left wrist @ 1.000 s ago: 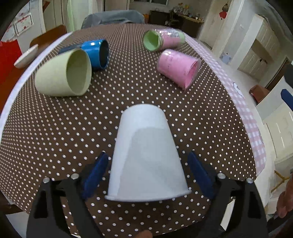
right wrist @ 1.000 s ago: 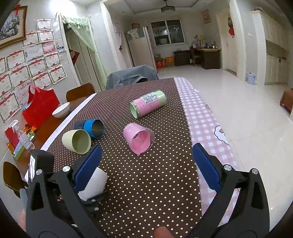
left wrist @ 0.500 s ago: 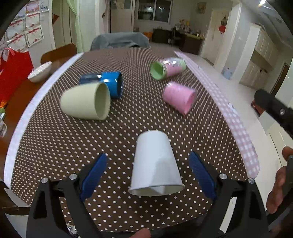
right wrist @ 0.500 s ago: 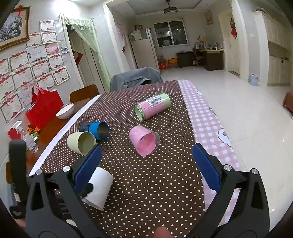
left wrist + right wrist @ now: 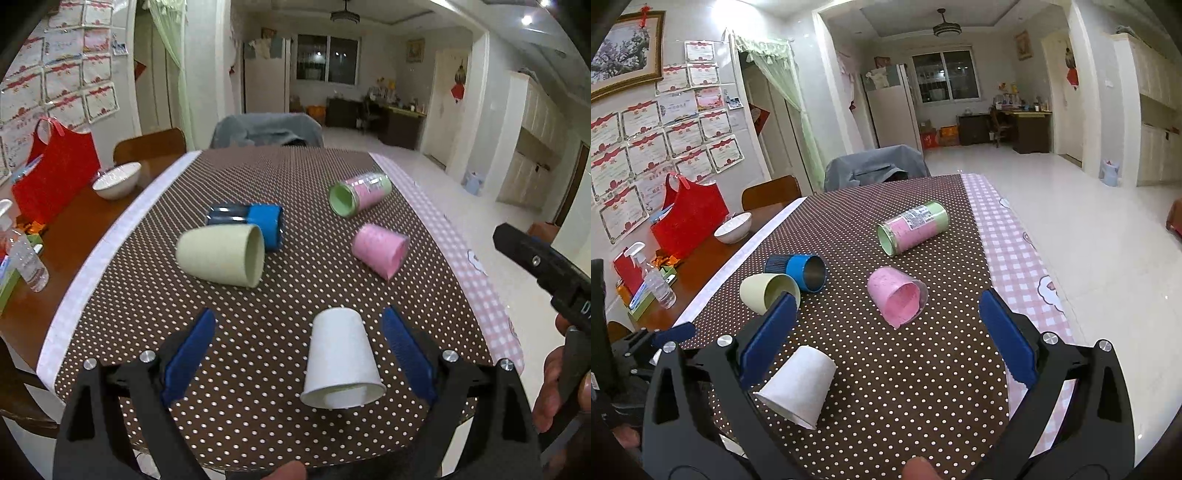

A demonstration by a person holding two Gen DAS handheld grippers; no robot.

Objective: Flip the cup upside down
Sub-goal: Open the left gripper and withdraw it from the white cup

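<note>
Left wrist view: white cup [image 5: 341,360] stands upside down on the worktop [image 5: 258,369], between open, empty left jaws; right jaws also open.

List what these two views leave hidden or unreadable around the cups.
- White cup: its inside is hidden, mouth down, in both views.
- Green cup: its rim is partly behind the right gripper's finger in the right view.
- Tumbler label: too small to read.
- Blue cup: partly hidden behind the green cup in the left view.
</note>
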